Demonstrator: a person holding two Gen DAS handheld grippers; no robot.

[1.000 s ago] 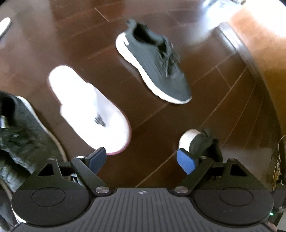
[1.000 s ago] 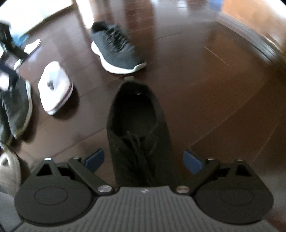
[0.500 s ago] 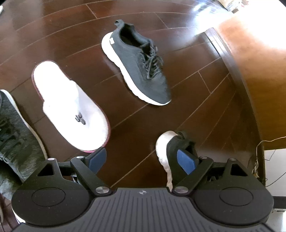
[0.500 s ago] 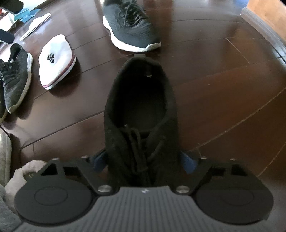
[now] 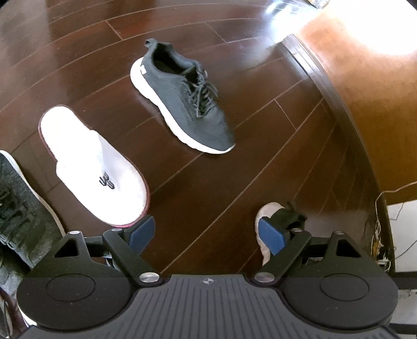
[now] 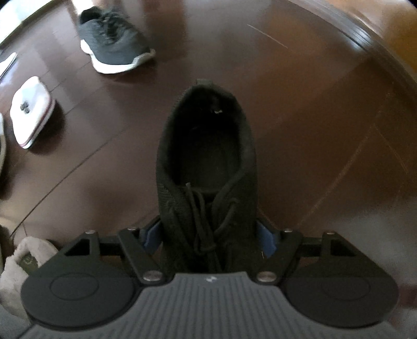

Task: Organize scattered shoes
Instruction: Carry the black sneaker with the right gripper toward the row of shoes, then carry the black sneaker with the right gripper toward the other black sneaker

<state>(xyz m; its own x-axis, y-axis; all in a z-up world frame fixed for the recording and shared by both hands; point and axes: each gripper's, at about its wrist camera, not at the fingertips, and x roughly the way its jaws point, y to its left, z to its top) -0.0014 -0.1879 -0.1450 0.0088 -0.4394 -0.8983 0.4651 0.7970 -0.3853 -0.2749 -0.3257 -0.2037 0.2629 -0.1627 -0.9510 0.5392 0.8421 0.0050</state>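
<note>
Between the right gripper's (image 6: 208,236) jaws, black sneaker (image 6: 206,167) clamped

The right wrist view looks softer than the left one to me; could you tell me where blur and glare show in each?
Right wrist view: smeared throughout, the grey sneaker and white slipper streaked, the black shoe in the right gripper dim but readable. Left wrist view: sharp, with glare washing out the floor and wooden wall at upper right.

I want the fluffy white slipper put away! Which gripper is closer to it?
Left. The left gripper hangs open right beside the white slipper; the right gripper, shut on a black shoe, is farther off.
</note>
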